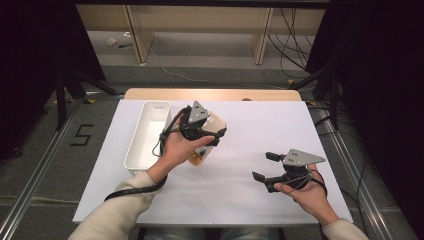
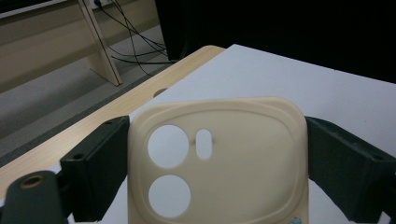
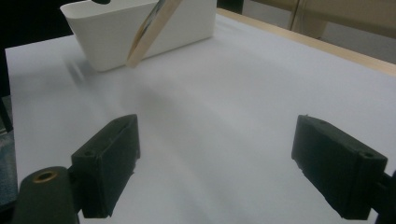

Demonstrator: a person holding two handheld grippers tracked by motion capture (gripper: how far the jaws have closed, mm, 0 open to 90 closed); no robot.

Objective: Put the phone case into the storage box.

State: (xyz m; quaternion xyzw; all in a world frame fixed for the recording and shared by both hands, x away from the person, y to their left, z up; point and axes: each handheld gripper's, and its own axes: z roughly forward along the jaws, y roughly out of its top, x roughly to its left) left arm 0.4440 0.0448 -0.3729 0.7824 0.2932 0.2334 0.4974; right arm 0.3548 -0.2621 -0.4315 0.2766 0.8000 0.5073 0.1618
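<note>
A cream phone case (image 2: pixel 219 158) with two round camera holes and a small slot is clamped between the jaws of my left gripper (image 2: pixel 215 163), which is shut on its two long edges. In the high view my left gripper (image 1: pixel 210 134) holds the phone case (image 1: pixel 212 131) tilted above the white table cover, just right of the white bin (image 1: pixel 145 135). My right gripper (image 1: pixel 266 166) stands open near the front right with nothing between its jaws. In the right gripper view my right gripper (image 3: pixel 215 172) hovers over bare white cover, with the phone case (image 3: pixel 152 30) seen edge-on before the white bin (image 3: pixel 116 32).
The white table cover (image 1: pixel 240 150) lies over a wooden table whose back edge (image 1: pixel 212 94) shows. Beyond it are grey floor, wooden desk legs (image 1: pixel 260 40) and loose cables (image 1: pixel 292 35). Metal rails (image 1: pixel 30 175) run along both sides.
</note>
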